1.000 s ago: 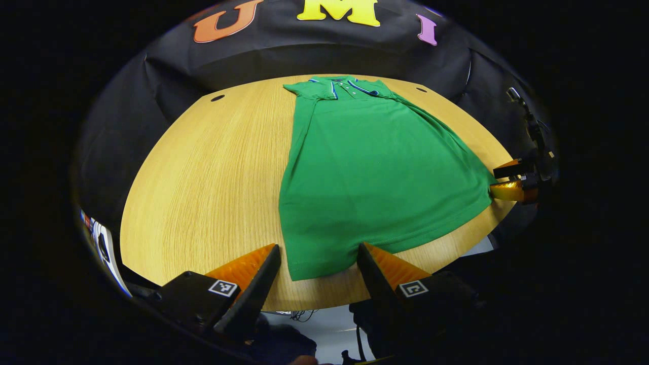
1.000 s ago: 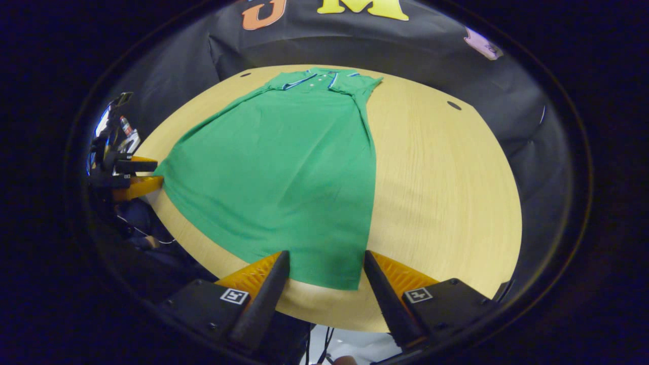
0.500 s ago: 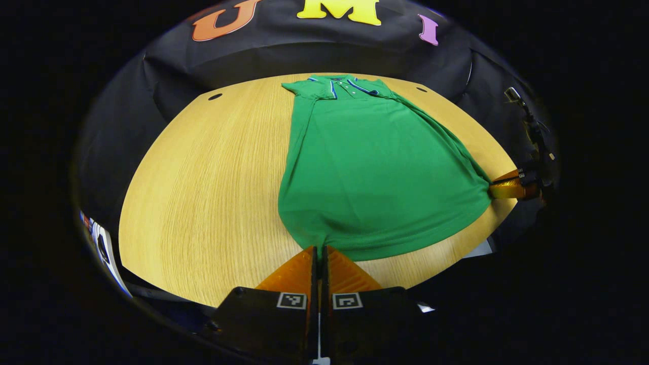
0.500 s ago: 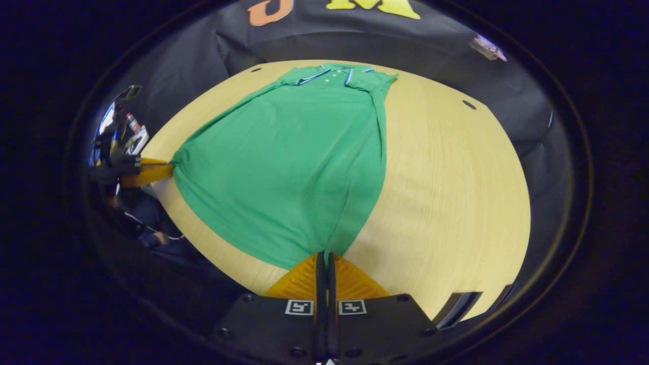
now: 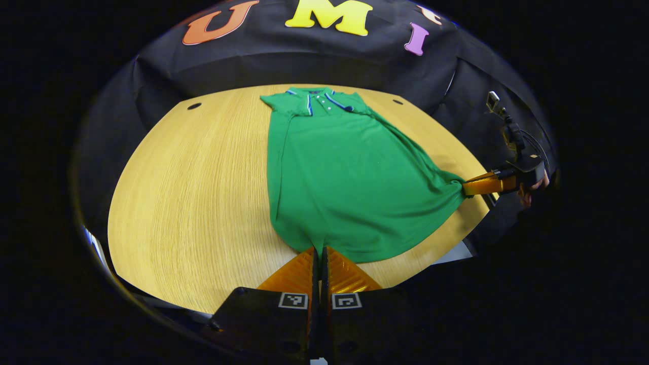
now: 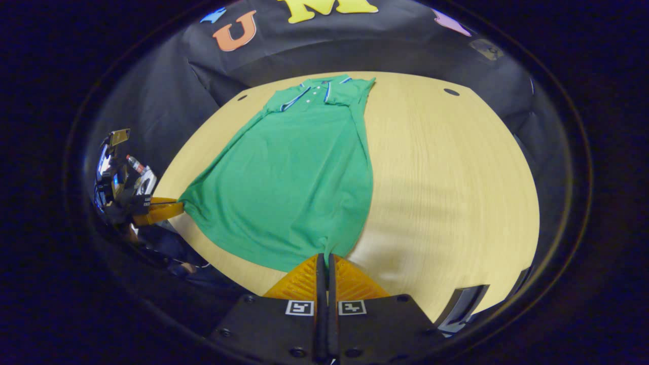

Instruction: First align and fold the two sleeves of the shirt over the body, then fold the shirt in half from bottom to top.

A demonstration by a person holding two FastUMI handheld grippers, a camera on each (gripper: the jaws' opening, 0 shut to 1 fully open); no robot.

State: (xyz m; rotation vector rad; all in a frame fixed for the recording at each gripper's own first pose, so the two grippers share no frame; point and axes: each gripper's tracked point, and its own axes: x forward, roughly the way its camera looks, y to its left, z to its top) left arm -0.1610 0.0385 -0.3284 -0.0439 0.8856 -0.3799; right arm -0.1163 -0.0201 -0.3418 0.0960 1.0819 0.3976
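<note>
1. Wood-grain table (image 5: pixel 192 192), pale, rounded at its edges, with small dark holes near its far rim; it carries everything and serves as the reference below.
2. Green shirt (image 5: pixel 350 177) lies flat and lengthwise on the table, collar (image 5: pixel 324 99) at the far side, hem towards the near edge; knit fabric, soft and matte, blue-and-white trim at the collar, small buttons on the placket; the body narrows towards the collar and no sleeve sticks out sideways, so I judge the sleeves already folded in; hem corners are drawn to points, with creases fanning out from each.
3. Right gripper (image 6: pixel 324 259), at the table's near edge, fingers pressed together and pinching one hem corner; also seen in the left gripper view, off to the side (image 5: pixel 469 186), held by a hand.
4. Left gripper (image 5: pixel 319 252), at the same near edge, fingers closed on the other hem corner; seen in the right gripper view too (image 6: pixel 175 209).
5. Reason for the hold, as a judgement: one corner per gripper keeps the hem taut and level for carrying it to the collar; uneven lift risks a skewed fold.
</note>
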